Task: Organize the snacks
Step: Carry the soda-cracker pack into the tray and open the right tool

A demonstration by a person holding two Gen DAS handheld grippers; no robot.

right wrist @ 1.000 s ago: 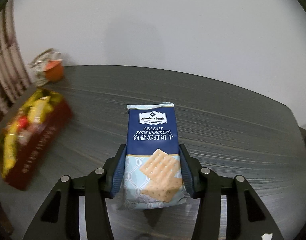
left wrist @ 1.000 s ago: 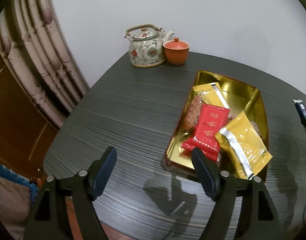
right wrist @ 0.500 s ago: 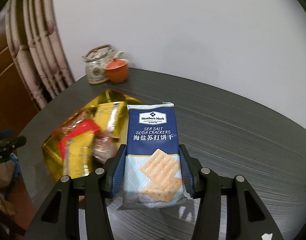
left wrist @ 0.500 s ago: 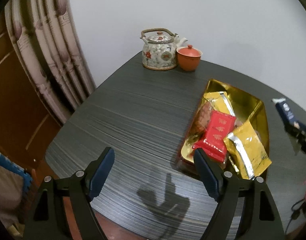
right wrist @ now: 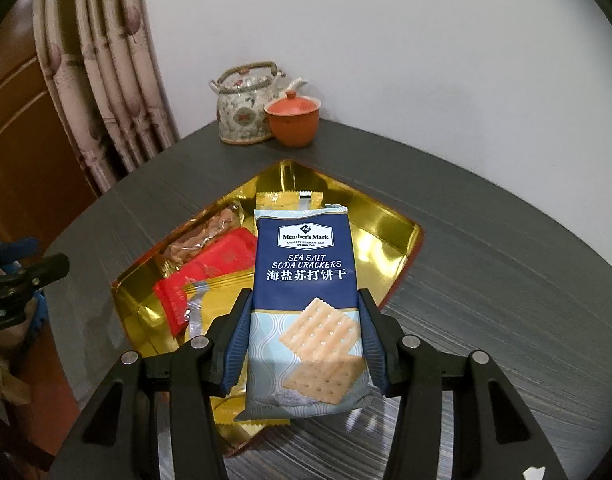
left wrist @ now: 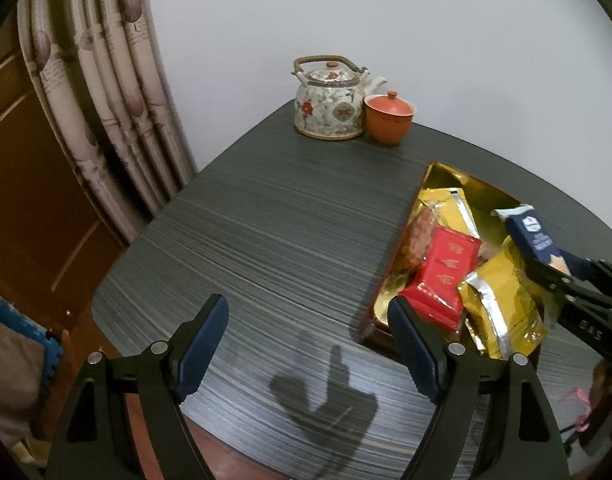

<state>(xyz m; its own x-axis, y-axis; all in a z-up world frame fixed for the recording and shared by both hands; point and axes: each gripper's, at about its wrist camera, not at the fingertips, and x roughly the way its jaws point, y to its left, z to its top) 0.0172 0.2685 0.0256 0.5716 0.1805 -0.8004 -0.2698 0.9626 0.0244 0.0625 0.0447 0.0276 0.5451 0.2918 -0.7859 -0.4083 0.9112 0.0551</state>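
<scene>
**A:** What does the room look like?

**B:** A plain white wall and a pleated patterned curtain [left wrist: 105,92] at the upper left stand behind a dark grey, streaky-grained table [left wrist: 265,232]. At its far edge sit one floral ceramic teapot [left wrist: 330,98] and one orange lidded clay cup [left wrist: 388,117], touching.

**A:** And the snacks?

**B:** A shiny gold rectangular tray [right wrist: 390,232] holds two yellow foil packets [left wrist: 502,304], one red packet [left wrist: 446,276] and one clear-wrapped snack [left wrist: 418,232]. The right gripper [right wrist: 306,336] is clenched on the lower half of one navy and pale-blue soda cracker pack [right wrist: 306,280], held in the air above the tray.

**A:** How will that pack handle?

**B:** Light, I'd judge, with slick, crinkly film and brittle crackers inside. Gripping across its long side edges, gently, looks safest.

**A:** The other gripper?

**B:** The left gripper [left wrist: 308,344] hangs released and empty over bare table at the lower centre of its view, just left of the tray.
</scene>
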